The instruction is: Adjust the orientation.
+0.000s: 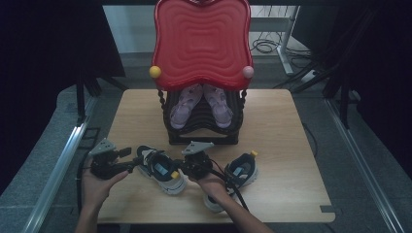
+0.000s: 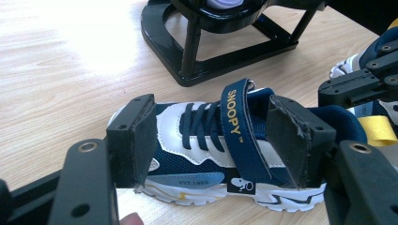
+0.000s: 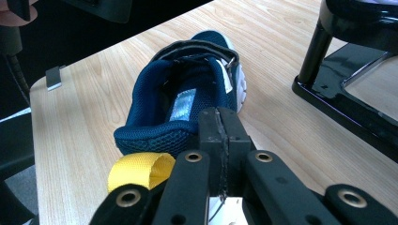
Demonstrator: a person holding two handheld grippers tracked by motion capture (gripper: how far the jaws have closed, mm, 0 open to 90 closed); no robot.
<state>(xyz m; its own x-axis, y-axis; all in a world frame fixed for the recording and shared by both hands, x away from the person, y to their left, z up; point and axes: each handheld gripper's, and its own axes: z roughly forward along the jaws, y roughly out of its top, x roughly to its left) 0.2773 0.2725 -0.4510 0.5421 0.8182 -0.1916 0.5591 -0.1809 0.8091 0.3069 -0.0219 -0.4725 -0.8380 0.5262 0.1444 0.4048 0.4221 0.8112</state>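
A navy and white strap sneaker (image 1: 163,170) lies on the wooden table (image 1: 282,141), toe to the left. My left gripper (image 1: 137,160) is open. In the left gripper view its pads (image 2: 141,140) stand apart in front of the sneaker's (image 2: 197,126) side, not pressing on it. My right gripper (image 1: 180,170) is at the heel. In the right gripper view, my right gripper (image 3: 220,124) has its pads together over the heel collar of the sneaker (image 3: 187,89), beside the yellow pull loop (image 3: 141,171). I cannot tell whether anything thin is pinched. The right gripper (image 2: 356,82) also appears in the left gripper view.
A second matching sneaker (image 1: 243,170) lies right of my right hand. Behind the shoes stands a black rack (image 1: 204,138) holding lilac sandals (image 1: 182,107), topped by a red wavy tray (image 1: 201,43). Bare tabletop lies to the rack's left and right.
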